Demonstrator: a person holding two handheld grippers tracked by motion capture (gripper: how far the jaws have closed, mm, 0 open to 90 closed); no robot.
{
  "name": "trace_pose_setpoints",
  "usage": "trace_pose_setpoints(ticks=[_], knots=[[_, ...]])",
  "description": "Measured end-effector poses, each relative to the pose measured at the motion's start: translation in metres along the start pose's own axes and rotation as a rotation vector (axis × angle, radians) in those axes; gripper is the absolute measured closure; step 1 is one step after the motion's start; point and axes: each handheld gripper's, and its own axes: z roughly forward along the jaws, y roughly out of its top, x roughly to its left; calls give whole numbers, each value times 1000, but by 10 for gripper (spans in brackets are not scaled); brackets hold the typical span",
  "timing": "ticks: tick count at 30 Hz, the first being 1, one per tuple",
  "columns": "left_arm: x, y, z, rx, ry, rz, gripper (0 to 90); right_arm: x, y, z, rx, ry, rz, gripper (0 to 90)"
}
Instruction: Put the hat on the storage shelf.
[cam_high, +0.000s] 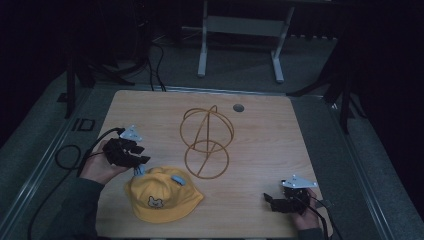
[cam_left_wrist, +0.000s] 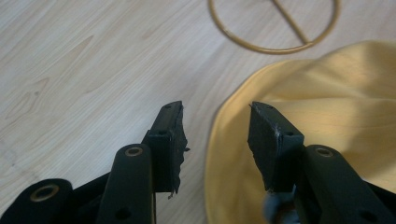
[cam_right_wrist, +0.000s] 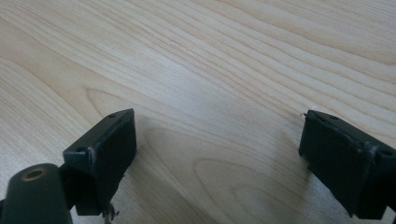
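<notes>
The yellow hat lies on the near left part of the wooden table, brim down, a small animal face on its front and two pale blue bits on its crown. The left gripper sits just beyond the hat's far left edge, held by the person's left hand; in the left gripper view its jaws stand partly open with the brim's edge lying between them, not clamped. The right gripper rests near the table's near right corner, well apart from the hat, jaws wide open over bare wood. Farther back, mid-table, stands a gold wire stand.
</notes>
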Motion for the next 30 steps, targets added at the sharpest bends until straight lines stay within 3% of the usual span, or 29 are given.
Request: trace_pose_setpoints(ticks=[7,12,19,20,30], knots=[[-13,11,-13,2,-38,53,558,0,0,0,0,0,0,110],[-15,14,-18,-5,-55,39,567,0,0,0,0,0,-1,110],[-16,15,-23,-29,-140,37,573,0,0,0,0,0,-1,110],[-18,16,-24,-33,-162,44,574,0,0,0,-1,0,-1,110],[-25,19,-24,-2,-196,93,573,0,0,0,0,0,0,110]])
